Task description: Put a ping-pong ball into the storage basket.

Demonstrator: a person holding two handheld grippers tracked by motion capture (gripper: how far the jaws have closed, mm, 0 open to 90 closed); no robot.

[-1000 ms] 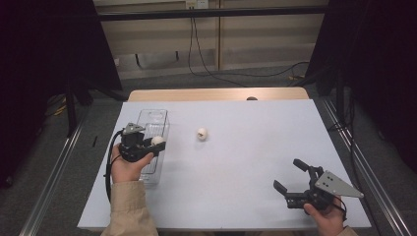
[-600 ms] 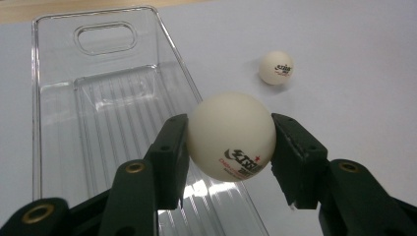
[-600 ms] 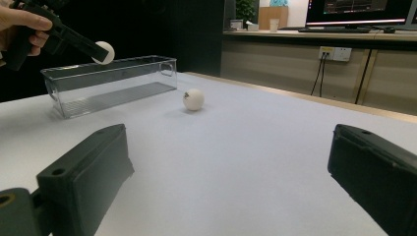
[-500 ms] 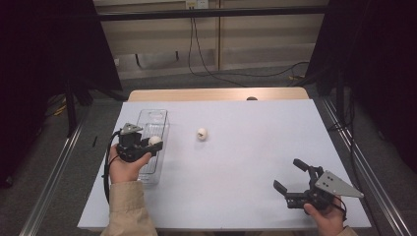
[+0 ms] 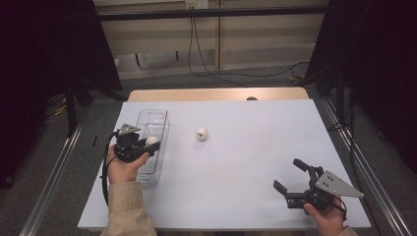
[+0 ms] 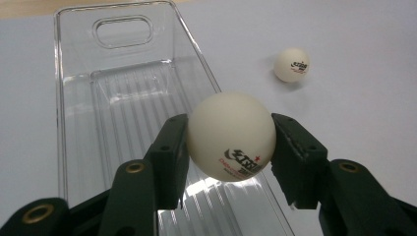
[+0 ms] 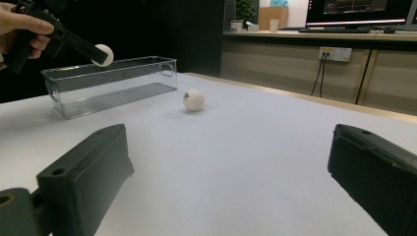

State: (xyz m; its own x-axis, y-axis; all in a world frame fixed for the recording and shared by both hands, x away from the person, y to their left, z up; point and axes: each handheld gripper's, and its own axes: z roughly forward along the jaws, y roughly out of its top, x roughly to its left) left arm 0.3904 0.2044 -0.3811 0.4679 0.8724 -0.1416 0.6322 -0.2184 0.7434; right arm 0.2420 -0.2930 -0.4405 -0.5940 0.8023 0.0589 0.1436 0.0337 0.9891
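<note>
My left gripper (image 5: 150,145) is shut on a white ping-pong ball (image 6: 231,136) and holds it above the clear plastic bin (image 5: 153,129) at the table's left. The same held ball (image 7: 104,54) hovers over the bin (image 7: 113,81) in the right gripper view. A second white ball (image 5: 201,133) lies on the white table to the right of the bin, also seen as a ball (image 6: 291,64) beyond the left jaws and as a ball (image 7: 193,100) ahead of the right jaws. My right gripper (image 5: 291,176) rests near the front right, open, with nothing between its jaws.
The bin is long, narrow and see-through, with a handle cut-out (image 6: 117,24) at its far end. The white tabletop (image 5: 246,157) spreads between the two hands. A wooden strip (image 5: 211,94) runs along the far edge; metal rails flank both sides.
</note>
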